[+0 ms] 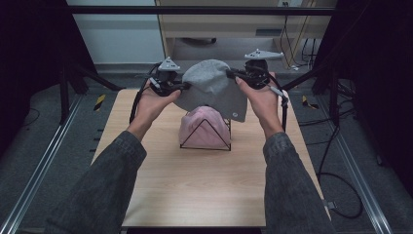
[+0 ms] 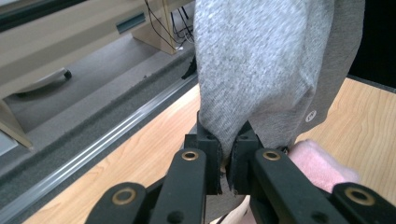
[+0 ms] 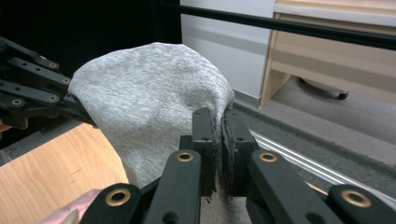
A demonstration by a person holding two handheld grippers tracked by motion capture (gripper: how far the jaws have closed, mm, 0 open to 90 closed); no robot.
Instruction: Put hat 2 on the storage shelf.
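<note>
Two grippers hold one grey beanie [image 1: 213, 87] by opposite edges of its rim: left gripper [image 1: 184, 87] clamped on the left edge, right gripper [image 1: 231, 74] clamped on the right. The beanie hangs stretched between them, directly above and slightly behind the wire stand [image 1: 205, 134], which already carries a pink beanie [image 1: 202, 126]. Its opening appears to face downward towards that stand. Both hands lie about equally near the stand; judged next move: straight descent.
</note>
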